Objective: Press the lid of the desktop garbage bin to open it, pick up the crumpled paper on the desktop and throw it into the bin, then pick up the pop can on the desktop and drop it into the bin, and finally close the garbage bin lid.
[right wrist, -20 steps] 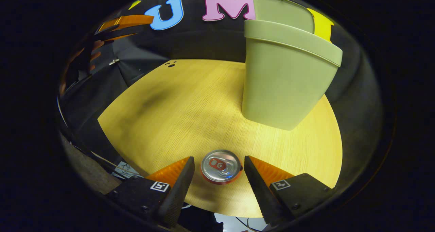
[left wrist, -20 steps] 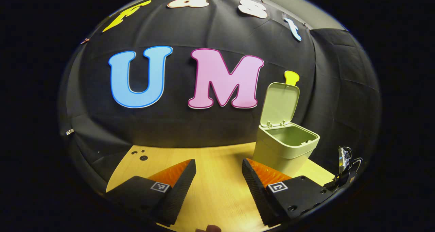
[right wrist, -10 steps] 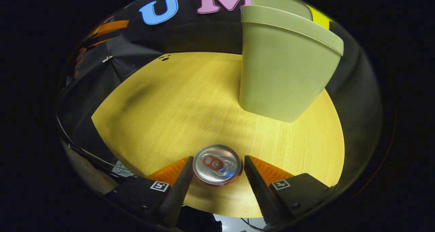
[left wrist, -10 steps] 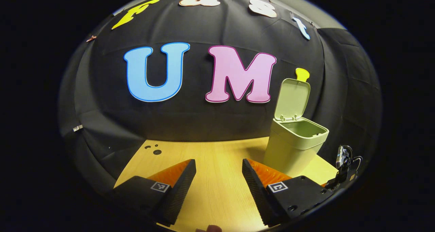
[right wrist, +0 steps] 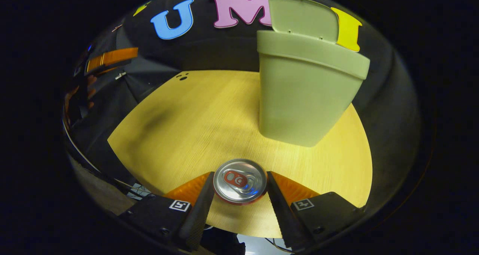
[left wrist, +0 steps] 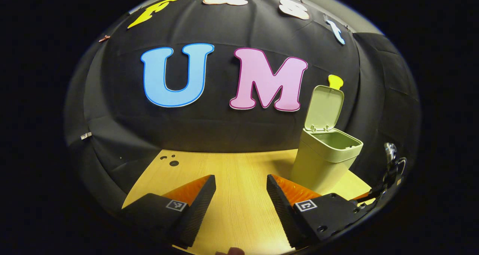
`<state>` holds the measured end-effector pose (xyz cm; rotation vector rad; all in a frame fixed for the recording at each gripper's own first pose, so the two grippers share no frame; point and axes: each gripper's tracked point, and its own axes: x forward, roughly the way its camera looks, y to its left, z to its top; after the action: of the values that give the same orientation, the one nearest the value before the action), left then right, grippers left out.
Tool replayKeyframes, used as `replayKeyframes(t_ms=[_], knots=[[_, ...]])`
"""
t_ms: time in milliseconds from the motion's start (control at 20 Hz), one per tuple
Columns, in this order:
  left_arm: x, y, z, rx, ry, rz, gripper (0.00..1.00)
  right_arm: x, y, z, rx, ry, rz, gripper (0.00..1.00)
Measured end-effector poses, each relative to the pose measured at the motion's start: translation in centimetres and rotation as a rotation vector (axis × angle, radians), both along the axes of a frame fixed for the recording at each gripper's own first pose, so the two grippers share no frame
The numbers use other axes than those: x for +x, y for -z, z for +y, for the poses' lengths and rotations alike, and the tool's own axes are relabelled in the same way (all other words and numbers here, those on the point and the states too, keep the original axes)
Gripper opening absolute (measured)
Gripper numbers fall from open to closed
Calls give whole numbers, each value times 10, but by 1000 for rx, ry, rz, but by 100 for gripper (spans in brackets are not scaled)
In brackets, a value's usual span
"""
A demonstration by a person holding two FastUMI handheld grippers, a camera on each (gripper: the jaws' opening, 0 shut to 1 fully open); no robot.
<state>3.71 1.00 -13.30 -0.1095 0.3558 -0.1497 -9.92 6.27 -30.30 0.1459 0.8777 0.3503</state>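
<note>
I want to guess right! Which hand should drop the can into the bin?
The right. Its tongs already sit on both sides of the pop can, with the open bin just ahead. The left tongs are open and hold nothing.

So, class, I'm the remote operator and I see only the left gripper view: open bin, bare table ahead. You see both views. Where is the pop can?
Observer: The pop can stands upright on the table, between the fingers of the right gripper.
Operator: Is it gripped?
Observer: Both fingers appear to lie against its sides.
Operator: And how does the bin lie from there?
Observer: The bin stands beyond the can, slightly to the right in the right gripper view, with bare table between them.
</note>
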Motion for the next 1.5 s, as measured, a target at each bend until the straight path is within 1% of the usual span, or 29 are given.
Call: replayKeyframes(t_ms=[150, 400, 450, 500, 550, 850, 1100, 1200, 1350, 1500], knots=[[-1, 1, -1, -13, -3, 5, 89, 16, -42, -8, 21, 8, -56, 83], [-1, 4, 0, -17, -11, 10, 89, 39, -106, -13, 87, 10, -153, 83], [-2, 4, 1, -17, -12, 11, 89, 44, -115, -15, 104, 17, -166, 83], [-3, 4, 2, -16, -12, 12, 89, 50, -125, -17, 117, 27, -183, 80], [-3, 3, 2, -14, -12, 12, 89, 54, -134, -20, 128, 37, -199, 83], [-5, 5, -2, -15, -5, 21, 89, 87, -180, -45, 145, 81, -313, 83], [-5, 2, -9, -15, 12, 14, 89, 123, -204, -66, 158, 117, -371, 83], [-6, 2, -10, -18, 15, 16, 89, 141, -209, -78, 131, 139, -398, 83], [-4, 4, -11, -17, 18, 22, 89, 168, -209, -95, 77, 173, -426, 83], [0, 2, -14, -20, 16, 28, 89, 191, -195, -102, 55, 194, -408, 83]])
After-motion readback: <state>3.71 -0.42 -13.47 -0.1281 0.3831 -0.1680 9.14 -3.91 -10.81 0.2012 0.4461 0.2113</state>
